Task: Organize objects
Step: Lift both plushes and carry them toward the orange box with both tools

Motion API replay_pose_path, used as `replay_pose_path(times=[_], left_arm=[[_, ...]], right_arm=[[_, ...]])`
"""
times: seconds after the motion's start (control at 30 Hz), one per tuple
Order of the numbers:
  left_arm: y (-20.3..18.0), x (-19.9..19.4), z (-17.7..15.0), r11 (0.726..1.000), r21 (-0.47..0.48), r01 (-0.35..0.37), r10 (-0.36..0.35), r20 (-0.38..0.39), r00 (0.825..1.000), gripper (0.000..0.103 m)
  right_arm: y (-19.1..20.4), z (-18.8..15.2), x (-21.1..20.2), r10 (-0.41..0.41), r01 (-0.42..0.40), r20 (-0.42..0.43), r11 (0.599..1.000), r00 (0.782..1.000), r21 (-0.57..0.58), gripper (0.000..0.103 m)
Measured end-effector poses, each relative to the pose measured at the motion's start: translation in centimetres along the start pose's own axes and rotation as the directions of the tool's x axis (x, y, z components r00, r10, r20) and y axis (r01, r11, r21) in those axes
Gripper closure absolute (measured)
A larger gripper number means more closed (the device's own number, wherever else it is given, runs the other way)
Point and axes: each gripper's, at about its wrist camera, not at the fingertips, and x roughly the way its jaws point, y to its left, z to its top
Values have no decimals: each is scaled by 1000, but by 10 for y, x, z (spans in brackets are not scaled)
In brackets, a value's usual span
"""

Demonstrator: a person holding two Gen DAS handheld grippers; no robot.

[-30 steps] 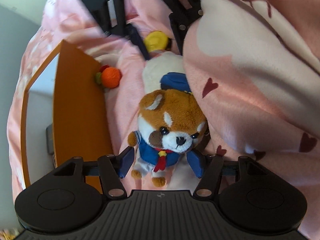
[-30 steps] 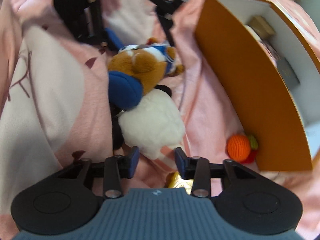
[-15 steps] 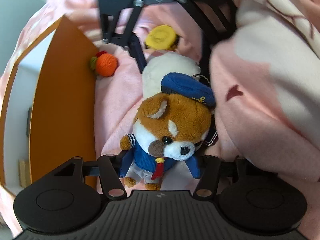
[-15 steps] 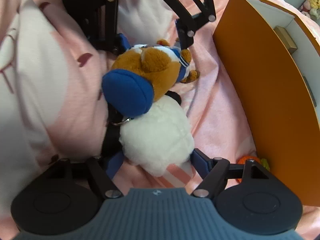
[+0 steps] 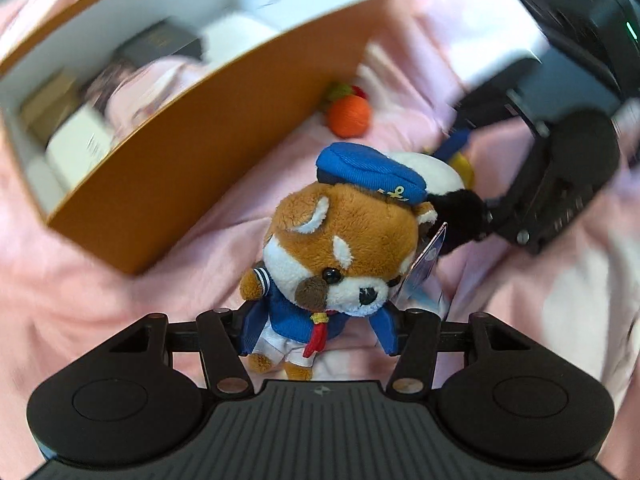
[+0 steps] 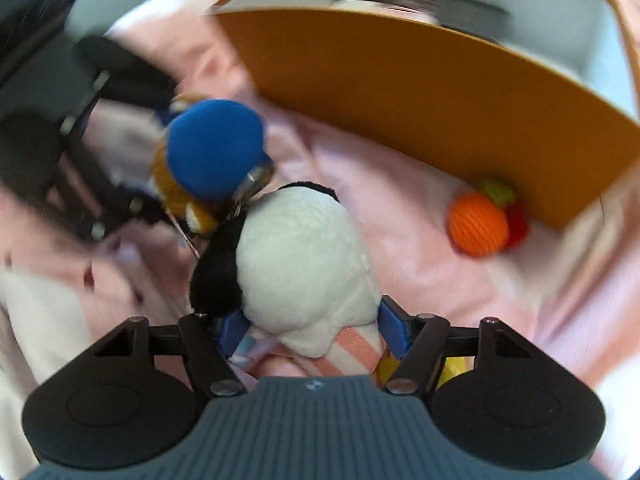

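My left gripper [image 5: 318,334] is shut on a brown sailor plush [image 5: 340,240] with a blue cap and holds it above the pink blanket. The plush also shows in the right wrist view [image 6: 208,160], from behind. My right gripper [image 6: 312,332] is shut on a white and black plush [image 6: 304,264], which also shows behind the sailor plush in the left wrist view [image 5: 436,172]. The two plushes touch. An orange box [image 5: 192,152] with white walls lies to the left of the left gripper and beyond the right gripper [image 6: 420,92].
An orange knitted ball [image 5: 348,114] with red and green bits lies by the box corner, also in the right wrist view [image 6: 478,224]. A yellow item [image 6: 452,368] lies under the right gripper. Several small boxes [image 5: 160,42] sit inside the box. Pink blanket [image 5: 80,300] lies all around.
Both grippers have closed on their plushes and lifted them. Both have swung toward the orange box, whose open top now faces the cameras. The frames are motion blurred.
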Motion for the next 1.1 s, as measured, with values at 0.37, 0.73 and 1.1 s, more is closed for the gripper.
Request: replay_pose_path(times=[0.37, 0.73, 1.1], left_arm=[[34, -3, 21, 895, -438, 91, -54, 96, 994, 47], [4, 1, 31, 985, -166, -35, 59, 141, 988, 36], [-1, 24, 44, 992, -125, 22, 0, 177, 984, 26]], right_arm=[[-55, -13, -23, -22, -78, 182, 849, 983, 522, 33], [-17, -1, -42, -230, 194, 209, 965, 951, 176, 33], [-31, 10, -13, -225, 219, 140, 974, 964, 52, 39]])
